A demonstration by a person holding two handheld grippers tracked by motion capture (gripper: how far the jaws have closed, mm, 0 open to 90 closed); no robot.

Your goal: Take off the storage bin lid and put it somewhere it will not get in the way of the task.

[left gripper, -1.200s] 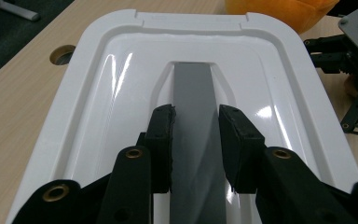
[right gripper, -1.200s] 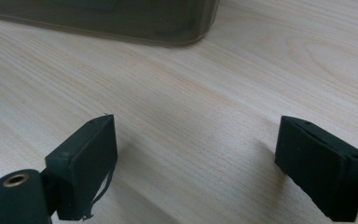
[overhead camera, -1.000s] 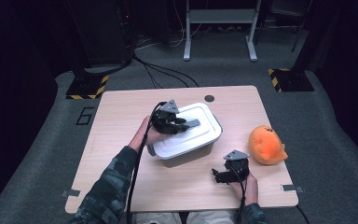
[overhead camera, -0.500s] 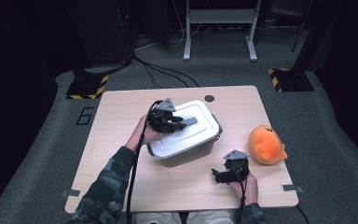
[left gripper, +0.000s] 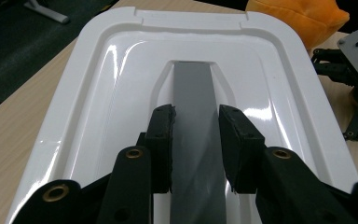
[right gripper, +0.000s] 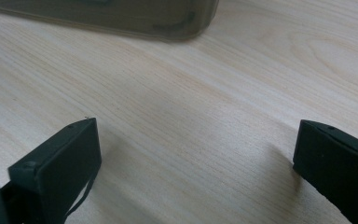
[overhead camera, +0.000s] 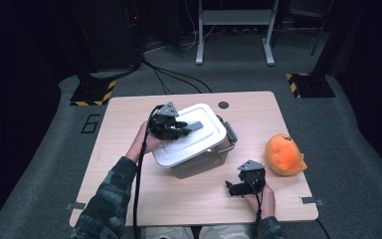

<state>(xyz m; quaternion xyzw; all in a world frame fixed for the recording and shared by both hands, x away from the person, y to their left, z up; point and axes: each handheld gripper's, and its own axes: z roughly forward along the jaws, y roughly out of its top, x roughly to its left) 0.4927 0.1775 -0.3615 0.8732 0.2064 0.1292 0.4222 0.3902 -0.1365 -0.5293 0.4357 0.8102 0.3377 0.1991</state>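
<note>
White glossy plastic formed the lid (overhead camera: 191, 132) of the storage box (overhead camera: 199, 162); taken as landmark, the box stood near the middle of the wooden table (overhead camera: 129, 194), its lid sitting askew and tilted over the translucent grey tub. Nearest the person, on the box's near right side, the right gripper (overhead camera: 238, 188) rested low over the bare tabletop; jaws spread wide, nothing between them; in the right gripper view a lower corner of the tub (right gripper: 168, 23) lay just ahead. On top of the box, the left gripper (left gripper: 196, 135) came in from the box's left; its pads (left gripper: 161, 140) flanked the flat grey handle strip (left gripper: 193, 93) running down the lid's recessed centre, closed narrow onto it, touching on both sides as far as could be told. Beyond the box's right end lay an orange plush toy (overhead camera: 283, 154), apart from it. A grey latch (overhead camera: 229, 133) hung open on the box's right end.

Judgement on handling: lid likely light, stiff but slightly flexible; gloss suggests slippery faces, so rim or flat panel would give poor purchase; the raised handle strip offers the best hold, gripped mid-length to keep the lid level; tub probably light enough to shift if the lid snags.
</note>
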